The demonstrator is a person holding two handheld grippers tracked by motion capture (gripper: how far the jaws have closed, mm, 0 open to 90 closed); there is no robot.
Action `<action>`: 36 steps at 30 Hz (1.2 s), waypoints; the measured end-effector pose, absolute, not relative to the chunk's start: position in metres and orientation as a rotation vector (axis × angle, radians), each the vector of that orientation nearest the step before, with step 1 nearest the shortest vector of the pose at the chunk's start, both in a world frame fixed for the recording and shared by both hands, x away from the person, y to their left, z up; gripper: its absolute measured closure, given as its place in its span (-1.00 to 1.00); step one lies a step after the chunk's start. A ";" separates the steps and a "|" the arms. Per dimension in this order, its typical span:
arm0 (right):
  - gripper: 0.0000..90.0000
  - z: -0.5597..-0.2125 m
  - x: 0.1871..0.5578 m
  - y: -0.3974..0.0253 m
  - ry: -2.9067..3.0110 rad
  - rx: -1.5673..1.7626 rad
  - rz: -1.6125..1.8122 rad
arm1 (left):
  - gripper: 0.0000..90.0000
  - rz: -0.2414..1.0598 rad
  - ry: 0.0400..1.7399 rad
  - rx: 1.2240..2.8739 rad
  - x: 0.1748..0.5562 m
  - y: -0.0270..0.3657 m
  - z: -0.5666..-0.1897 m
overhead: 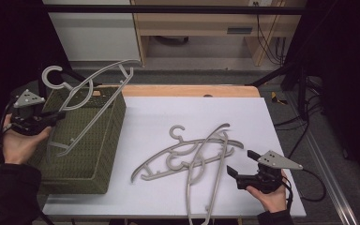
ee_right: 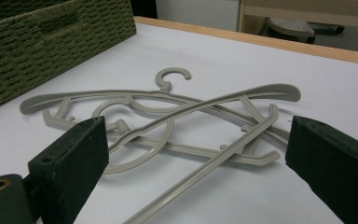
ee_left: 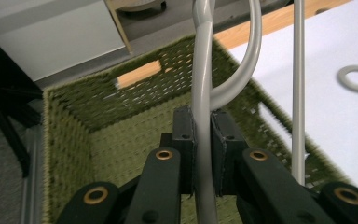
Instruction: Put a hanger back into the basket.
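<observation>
My left gripper [overhead: 57, 115] is shut on a grey plastic hanger [overhead: 93, 86] and holds it tilted over the green woven basket [overhead: 114, 133], hook up and to the far left. In the left gripper view the hanger's bar [ee_left: 201, 79] runs between the shut jaws of that gripper [ee_left: 203, 122], above the basket's inside [ee_left: 130, 130]. Two more grey hangers [overhead: 190, 154] lie crossed on the white table top [overhead: 168, 110]. My right gripper [overhead: 241, 162] rests open just right of them, empty. In the right gripper view those hangers [ee_right: 168, 100] lie ahead of the gripper's [ee_right: 198, 133] spread jaws.
The basket takes up the table's left side, and its corner [ee_right: 51, 42] appears at far left in the right gripper view. A wooden strip [overhead: 187, 90] edges the table's far side. Beyond it stand a wooden shelf unit [overhead: 206, 23] and cables on the floor at the right.
</observation>
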State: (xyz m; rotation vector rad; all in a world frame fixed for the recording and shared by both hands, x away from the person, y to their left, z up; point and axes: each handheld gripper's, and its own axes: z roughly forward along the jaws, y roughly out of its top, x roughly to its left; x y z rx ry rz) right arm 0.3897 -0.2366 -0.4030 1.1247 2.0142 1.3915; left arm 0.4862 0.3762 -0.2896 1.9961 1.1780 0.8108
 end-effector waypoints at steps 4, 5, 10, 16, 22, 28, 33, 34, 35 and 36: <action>-0.86 -0.403 0.390 -0.237 2.015 1.124 1.390 | 0.81 0.813 1.195 2.011 0.488 0.386 -0.296; -0.86 -0.403 0.390 -0.237 2.013 1.125 1.391 | 0.81 0.814 1.200 2.016 0.488 0.389 -0.298; -0.87 -0.403 0.390 -0.237 2.015 1.126 1.386 | 0.81 0.811 1.235 2.027 0.486 0.402 -0.309; -0.88 -0.404 0.390 -0.236 2.029 1.119 1.378 | 0.81 0.839 1.277 2.069 0.485 0.414 -0.322; -0.88 -0.404 0.390 -0.236 2.024 1.123 1.379 | 0.81 0.845 1.316 2.069 0.484 0.426 -0.330; -0.88 -0.404 0.390 -0.236 2.022 1.124 1.378 | 0.81 0.836 1.339 2.074 0.481 0.435 -0.337; -0.88 -0.405 0.391 -0.235 2.024 1.127 1.375 | 0.81 0.844 1.339 2.110 0.480 0.438 -0.343; -0.88 -0.405 0.391 -0.235 2.024 1.128 1.374 | 0.81 0.845 1.340 2.114 0.480 0.438 -0.344; -0.88 -0.405 0.391 -0.235 2.025 1.126 1.374 | 0.81 0.847 1.343 2.118 0.481 0.437 -0.345; -0.88 -0.405 0.391 -0.235 2.025 1.124 1.375 | 0.81 0.847 1.348 2.121 0.481 0.437 -0.347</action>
